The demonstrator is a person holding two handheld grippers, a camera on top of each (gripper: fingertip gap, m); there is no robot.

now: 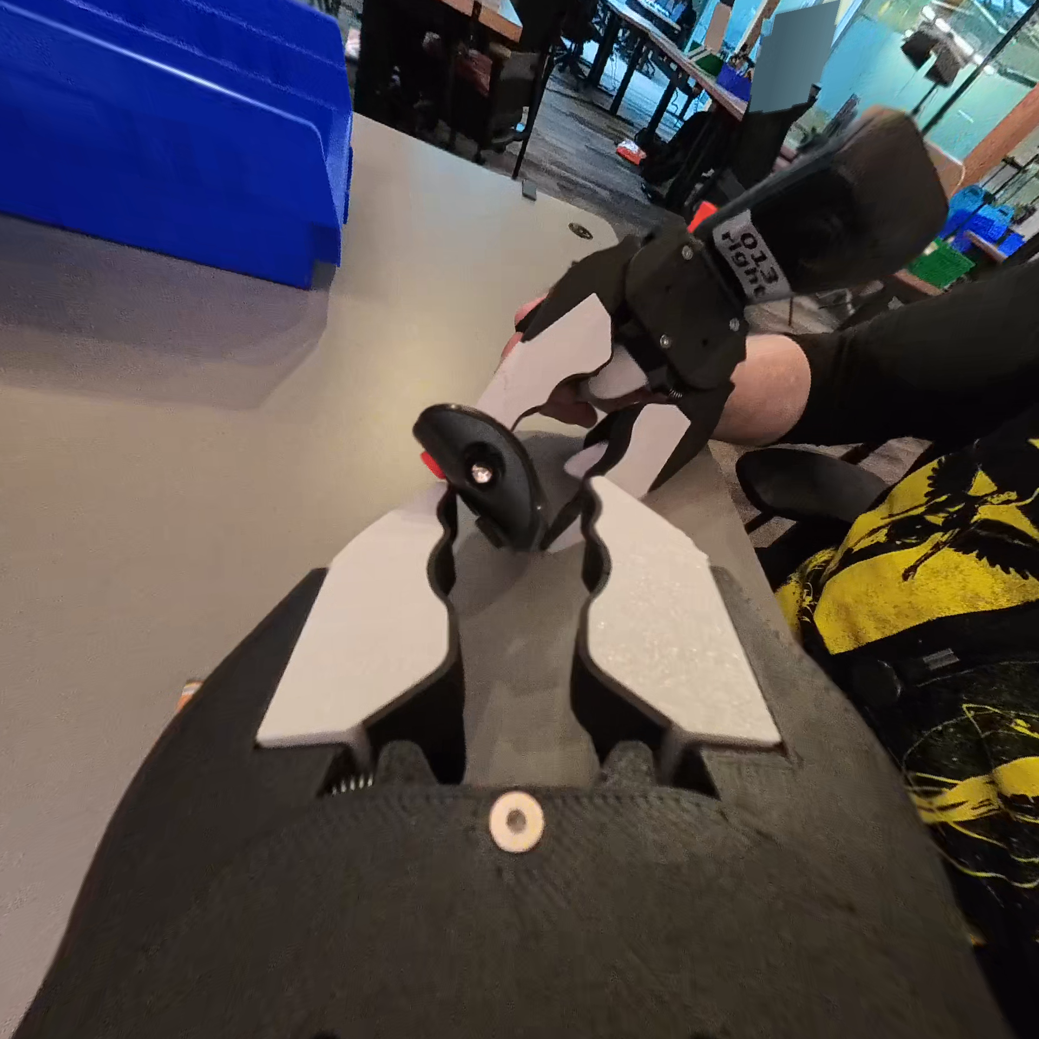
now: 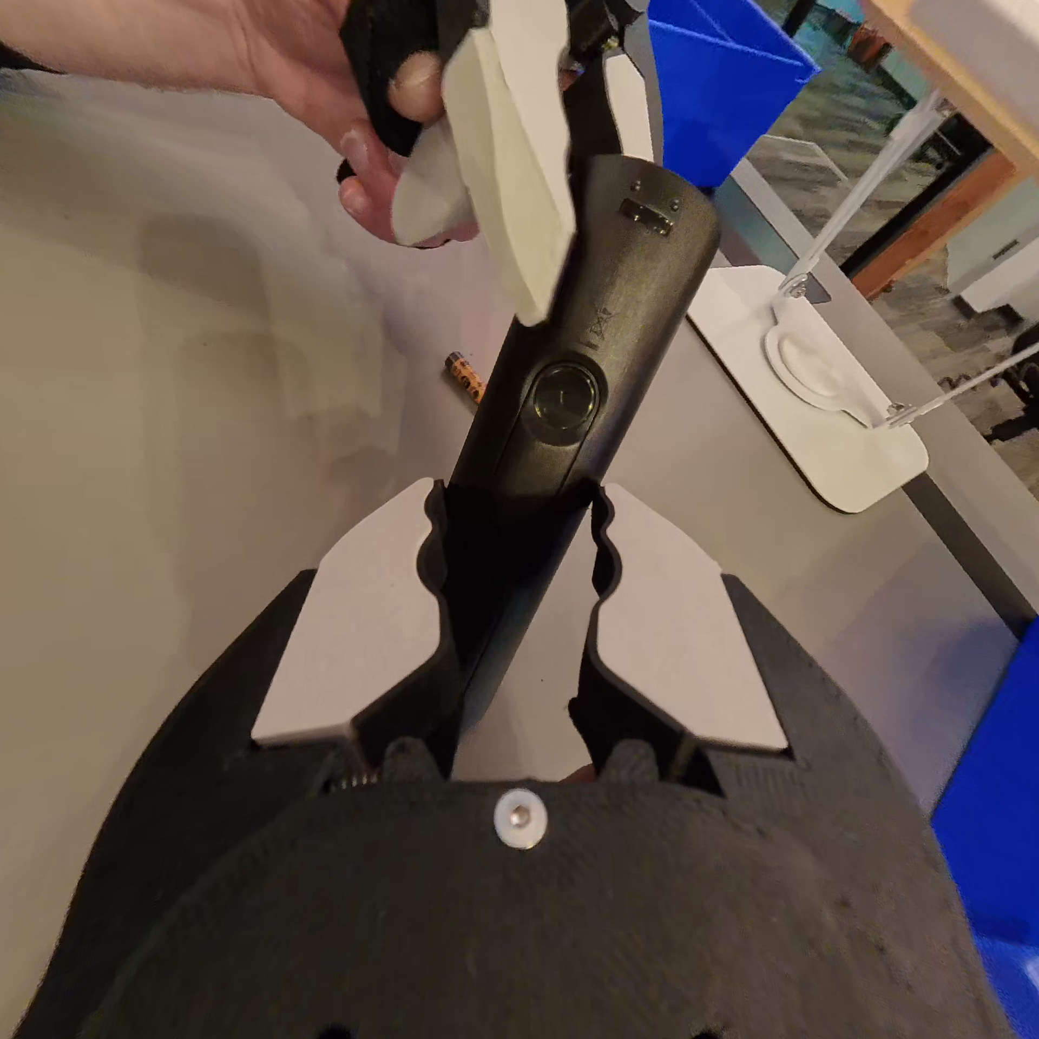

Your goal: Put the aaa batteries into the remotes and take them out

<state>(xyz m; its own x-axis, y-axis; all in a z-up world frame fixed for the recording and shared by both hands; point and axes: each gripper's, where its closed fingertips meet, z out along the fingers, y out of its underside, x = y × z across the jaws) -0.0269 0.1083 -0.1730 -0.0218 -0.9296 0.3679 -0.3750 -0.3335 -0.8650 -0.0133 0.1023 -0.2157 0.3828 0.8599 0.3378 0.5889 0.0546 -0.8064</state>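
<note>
A black remote [image 2: 607, 315] is held in the air above the grey table [image 2: 168, 450], its back with a round inset facing up. My right gripper [image 2: 517, 500] is shut on the remote's near end. My left gripper [image 2: 587, 236], held by a hand, grips the far end. In the left wrist view the remote [image 1: 483, 478] shows end-on, with a red button, between the tips of my left gripper [image 1: 514, 500]. My right gripper [image 1: 542, 436] is just behind it. One orange and black AAA battery [image 2: 464, 378] lies on the table under the remote.
A blue bin [image 1: 168, 140] stands on the table at the far left, and it also shows in the right wrist view [image 2: 725, 84]. A white stand base [image 2: 815, 393] lies by the table's right edge. Another blue bin [image 2: 989, 787] is at the lower right. The person's body [image 1: 899, 618] is close on the right. Left tips to right tips: about 5 centimetres.
</note>
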